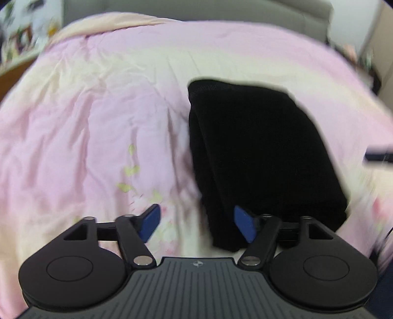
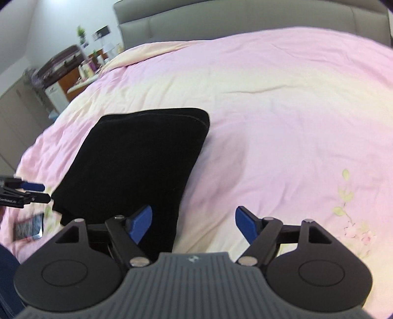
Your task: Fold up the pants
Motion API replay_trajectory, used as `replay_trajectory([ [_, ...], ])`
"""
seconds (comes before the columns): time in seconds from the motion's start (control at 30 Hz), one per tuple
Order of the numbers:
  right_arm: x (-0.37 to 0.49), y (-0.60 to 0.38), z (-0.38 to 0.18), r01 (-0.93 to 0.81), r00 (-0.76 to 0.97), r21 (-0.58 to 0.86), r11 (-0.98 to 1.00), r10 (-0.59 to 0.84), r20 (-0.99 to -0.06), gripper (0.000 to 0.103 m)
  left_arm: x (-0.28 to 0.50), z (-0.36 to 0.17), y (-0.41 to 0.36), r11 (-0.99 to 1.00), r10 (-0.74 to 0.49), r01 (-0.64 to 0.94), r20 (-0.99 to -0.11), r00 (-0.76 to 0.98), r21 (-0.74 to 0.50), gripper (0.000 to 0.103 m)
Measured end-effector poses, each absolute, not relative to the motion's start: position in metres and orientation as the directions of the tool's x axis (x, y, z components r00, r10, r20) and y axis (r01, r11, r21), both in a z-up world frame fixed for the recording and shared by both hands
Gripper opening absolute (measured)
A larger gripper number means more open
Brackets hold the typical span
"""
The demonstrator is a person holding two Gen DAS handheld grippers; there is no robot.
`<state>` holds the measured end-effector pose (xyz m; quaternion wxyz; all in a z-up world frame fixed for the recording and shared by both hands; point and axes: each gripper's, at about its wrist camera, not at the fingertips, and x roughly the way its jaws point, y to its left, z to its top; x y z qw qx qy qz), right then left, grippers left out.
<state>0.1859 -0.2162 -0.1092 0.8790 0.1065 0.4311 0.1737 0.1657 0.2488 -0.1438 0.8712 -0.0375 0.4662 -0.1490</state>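
- Left wrist view: the left gripper (image 1: 196, 224) is seen with its blue pads (image 1: 150, 222) spread wide, and nothing is held between them.
- The black pants (image 1: 260, 152) are laid folded into a thick, compact bundle on the pink and cream duvet (image 1: 98, 110); the bundle's near end is reached by the right-hand pad, though contact cannot be judged.
- A grey headboard (image 1: 196, 9) is seen beyond the bed, and a blurred dark part of the other gripper is glimpsed at the right edge.
- Right wrist view: the right gripper (image 2: 194, 224) is likewise seen wide open and empty, its left pad over the bundle's near corner and its right pad over bare duvet.
- The folded pants (image 2: 137, 166) are placed left of centre, with a stitched hem at the far edge.
- The left gripper (image 2: 29, 190) is seen just beside the bundle's left edge, and a small dark rectangular object (image 2: 28, 228) is lying on the duvet below it.
- Cluttered bedside furniture (image 2: 66, 71) is visible at upper left.
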Motion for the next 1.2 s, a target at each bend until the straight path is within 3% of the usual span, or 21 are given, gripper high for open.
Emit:
replay_trajectory([
  [0.03,0.193,-0.221,-0.113,-0.194,0.559,0.376,0.906,0.417,-0.717,0.078,0.175,-0.144,0.258,0.934,-0.356,0.182,-0.774,0.524,-0.306,0.100],
  [0.13,0.213,-0.233,-0.131,-0.128,0.517,0.488,0.864,0.478,-0.710,0.082,0.207,-0.163,0.284,0.806,-0.531,0.056,-0.678,0.508,-0.589,0.101],
  [0.27,0.229,-0.240,-0.148,-0.071,0.482,0.587,0.806,0.543,-0.687,0.084,0.243,-0.209,0.293,0.689,-0.628,-0.107,-0.664,0.406,-0.717,0.101],
  [0.47,0.246,-0.228,-0.159,-0.103,0.452,0.650,0.753,0.618,-0.643,0.091,0.260,-0.243,0.291,0.597,-0.709,-0.120,-0.592,0.382,-0.793,0.101],
  [0.63,0.267,-0.217,-0.181,-0.089,0.410,0.688,0.720,0.656,-0.634,0.092,0.273,-0.250,0.280,0.623,-0.716,-0.053,-0.596,0.363,-0.780,0.103],
  [0.7,0.273,-0.217,-0.194,-0.059,0.406,0.731,0.680,0.685,-0.605,0.097,0.274,-0.254,0.274,0.637,-0.710,-0.028,-0.601,0.368,-0.770,0.103],
  [0.87,0.285,-0.220,-0.218,0.006,0.400,0.830,0.558,0.759,-0.513,0.098,0.273,-0.255,0.259,0.670,-0.706,0.059,-0.610,0.360,-0.740,0.103],
  [1.2,0.306,-0.192,-0.246,-0.081,0.296,0.903,0.422,0.875,-0.382,0.098,0.273,-0.253,0.238,0.661,-0.738,0.139,-0.606,0.298,-0.737,0.103],
])
